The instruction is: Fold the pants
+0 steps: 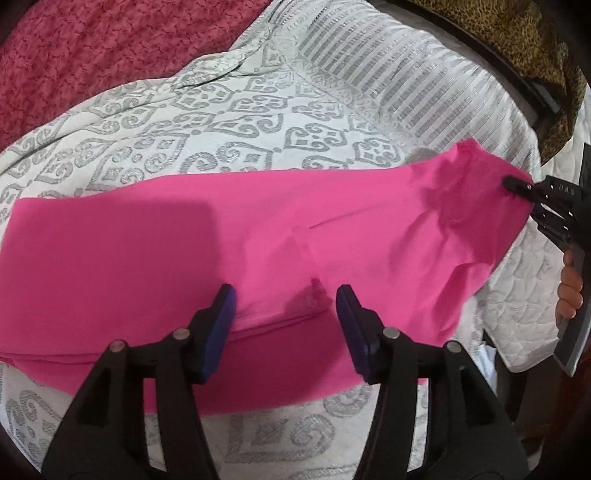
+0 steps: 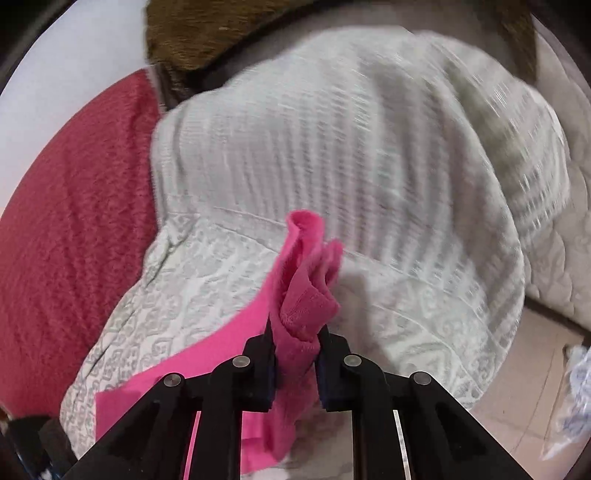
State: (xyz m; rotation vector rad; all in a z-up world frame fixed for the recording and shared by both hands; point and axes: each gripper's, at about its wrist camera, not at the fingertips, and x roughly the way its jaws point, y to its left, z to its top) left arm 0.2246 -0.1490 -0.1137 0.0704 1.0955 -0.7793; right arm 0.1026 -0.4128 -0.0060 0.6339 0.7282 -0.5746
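Bright pink pants lie stretched across the patterned bedspread, left to right in the left wrist view. My left gripper is open, its blue pads low over the near edge of the pants, holding nothing. My right gripper shows at the right end of the pants, pinching the bunched fabric there. In the right wrist view my right gripper is shut on that bunched pink end, lifted a little off the bed. The right wrist view is blurred.
The white and grey patterned bedspread covers the bed. A red textured blanket lies at the far left. A leopard-print cloth sits at the far right. The quilted mattress edge drops off at the right; tiled floor lies below.
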